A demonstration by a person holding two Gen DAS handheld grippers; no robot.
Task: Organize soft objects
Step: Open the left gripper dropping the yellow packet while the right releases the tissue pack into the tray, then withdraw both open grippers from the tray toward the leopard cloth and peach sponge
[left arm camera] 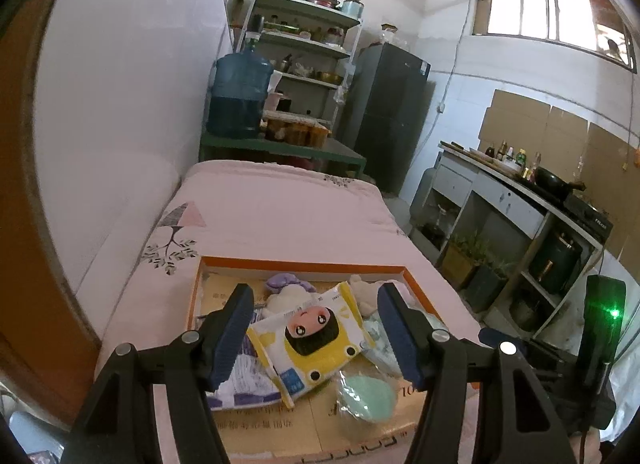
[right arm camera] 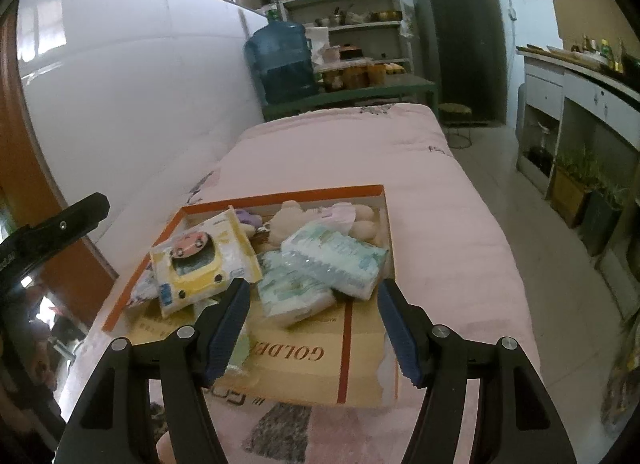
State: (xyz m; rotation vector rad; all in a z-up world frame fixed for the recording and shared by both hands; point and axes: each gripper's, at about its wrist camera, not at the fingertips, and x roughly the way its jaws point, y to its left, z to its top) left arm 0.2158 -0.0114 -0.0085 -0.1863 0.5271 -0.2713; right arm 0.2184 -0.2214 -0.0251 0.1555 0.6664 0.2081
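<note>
While tilted, the yellow wipes pack (left arm camera: 316, 340) overlaps neighbouring packs.

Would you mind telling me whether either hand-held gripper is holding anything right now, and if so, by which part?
Nothing is held. The left hand-held gripper and right hand-held gripper are both open above the orange-rimmed box, gripping neither the yellow wipes pack nor anything else.

The left gripper (left arm camera: 316, 338) has black plastic arms with silver round screws, and its two fingers (left arm camera: 232, 338) carry dark blue ribbed pads. The right gripper (right arm camera: 314, 330) looks the same: black frame, silver screws, blue ribbed pads (right arm camera: 398, 338).
</note>
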